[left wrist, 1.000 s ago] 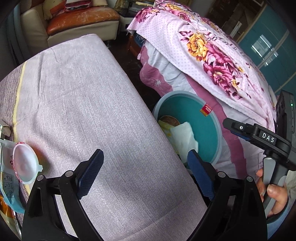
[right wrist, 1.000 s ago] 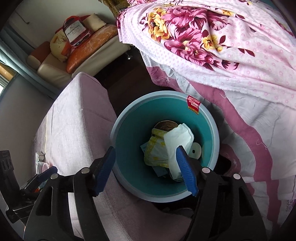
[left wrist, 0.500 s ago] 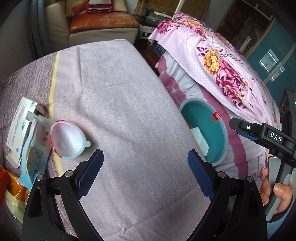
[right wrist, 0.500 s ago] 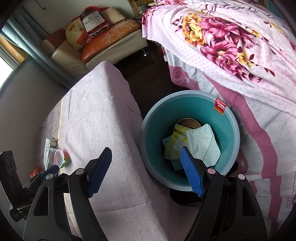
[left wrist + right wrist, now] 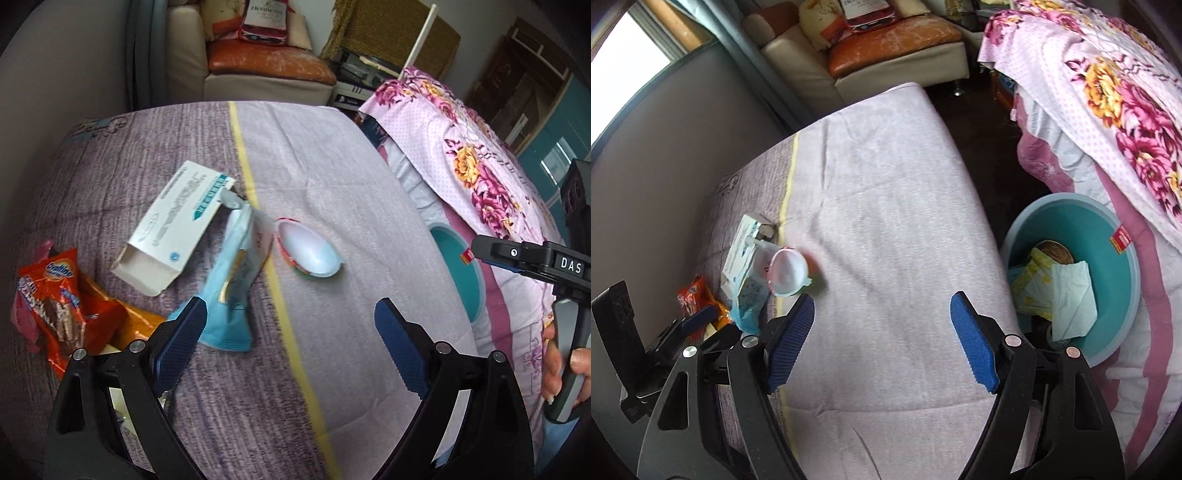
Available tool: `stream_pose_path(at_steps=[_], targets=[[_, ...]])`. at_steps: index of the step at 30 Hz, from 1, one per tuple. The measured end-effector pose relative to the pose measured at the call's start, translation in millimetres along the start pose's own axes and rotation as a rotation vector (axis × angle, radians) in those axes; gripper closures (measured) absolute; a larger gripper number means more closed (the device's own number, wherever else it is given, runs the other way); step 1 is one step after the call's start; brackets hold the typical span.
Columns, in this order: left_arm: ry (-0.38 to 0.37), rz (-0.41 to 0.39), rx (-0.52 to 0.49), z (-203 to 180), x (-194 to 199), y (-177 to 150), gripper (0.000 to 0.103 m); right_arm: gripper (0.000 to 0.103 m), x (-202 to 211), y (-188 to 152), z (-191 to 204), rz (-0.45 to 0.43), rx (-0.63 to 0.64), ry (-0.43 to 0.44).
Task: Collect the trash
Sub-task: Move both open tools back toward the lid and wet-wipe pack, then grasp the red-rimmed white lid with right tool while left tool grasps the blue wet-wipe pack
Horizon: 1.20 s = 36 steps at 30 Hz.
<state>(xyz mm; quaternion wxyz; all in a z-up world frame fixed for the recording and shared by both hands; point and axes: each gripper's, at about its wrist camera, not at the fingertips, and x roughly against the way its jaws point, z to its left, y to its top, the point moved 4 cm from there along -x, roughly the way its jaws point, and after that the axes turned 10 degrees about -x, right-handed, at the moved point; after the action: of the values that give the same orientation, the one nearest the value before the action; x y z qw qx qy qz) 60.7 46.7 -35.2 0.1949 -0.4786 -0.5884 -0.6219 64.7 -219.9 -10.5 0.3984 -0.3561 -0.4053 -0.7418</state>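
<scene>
Trash lies on the grey cloth-covered table: a torn white carton, a light blue pouch, a white plastic cup on its side, and an orange snack wrapper. My left gripper hangs open above the cloth, just in front of the pouch and cup, nothing between its fingers. My right gripper is open and empty over the table's middle, the cup to its left. The teal bin holds paper and wrappers at its right.
A bed with a pink flowered cover stands close behind the bin. A cream and orange sofa sits past the table's far end. A grey wall runs along the table's left side. A hand holds the right gripper's handle.
Both grippers have swung left, away from the bin and over the table. The trash pile has come into full view ahead of the left gripper. The right jaws stand slightly wider.
</scene>
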Motion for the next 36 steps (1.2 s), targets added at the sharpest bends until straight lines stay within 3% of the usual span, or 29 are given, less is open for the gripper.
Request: stream_pose_path(at_steps=[13,22,29,32,33,36], targets=[[-0.011,-0.009,-0.009,45.0,16.2,-19.0,0.011,0.030,-70.5,-7.4,87.6,0.165,0.103,0.022],[-0.057,-0.009,0.007,57.5,10.1,-23.7,0.011,0.030,-116.9,-6.4,101.6,0.250,0.114,0.010],[-0.061,0.004,0.015,63.2,3.0,-24.0,0.011,0.031,-133.5,-4.2,106.7,0.261,0.137,-0.009],[-0.060,0.011,0.011,61.5,0.7,-23.3,0.011,0.039,-139.6,-6.4,110.2,0.265,0.152,-0.008],[-0.060,0.013,0.010,60.7,-0.2,-22.6,0.011,0.047,-140.7,-6.7,110.4,0.265,0.157,-0.008],[-0.054,0.018,0.001,57.3,-3.1,-19.2,0.011,0.049,-140.4,-5.8,111.0,0.242,0.160,-0.008]])
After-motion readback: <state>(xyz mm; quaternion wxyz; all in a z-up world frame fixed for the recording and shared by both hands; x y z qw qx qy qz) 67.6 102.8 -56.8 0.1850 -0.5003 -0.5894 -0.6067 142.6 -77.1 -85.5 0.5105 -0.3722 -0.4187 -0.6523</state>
